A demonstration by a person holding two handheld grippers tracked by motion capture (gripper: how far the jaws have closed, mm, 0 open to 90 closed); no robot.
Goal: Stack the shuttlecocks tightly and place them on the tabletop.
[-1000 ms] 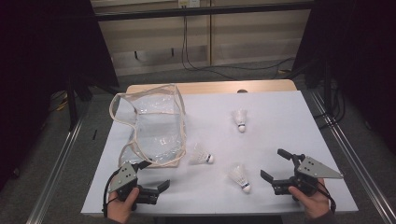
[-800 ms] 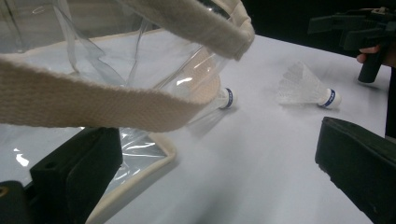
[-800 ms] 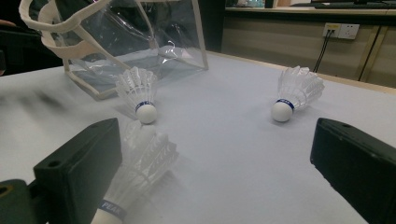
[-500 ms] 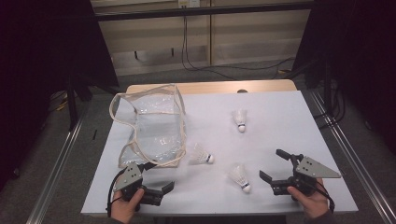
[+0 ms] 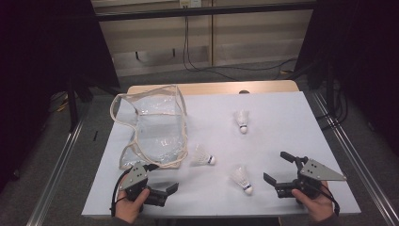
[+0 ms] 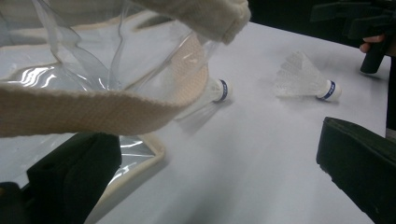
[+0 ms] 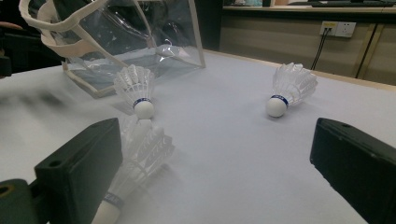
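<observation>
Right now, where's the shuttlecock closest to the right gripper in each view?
High view: the nearest shuttlecock lies low and right of centre, just left of the right gripper.
Left gripper view: upper right, cork pointing right.
Right gripper view: bottom left, partly behind the left-hand jaw.
Shared landmark: the clear bag with cream trim, with another shuttlecock beside it.

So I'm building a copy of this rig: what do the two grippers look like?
Both are black handheld tools with two blocky black jaws. Each carries a grey three-cornered plate on top: left gripper, right gripper. A black cable trails from the left one.
</observation>
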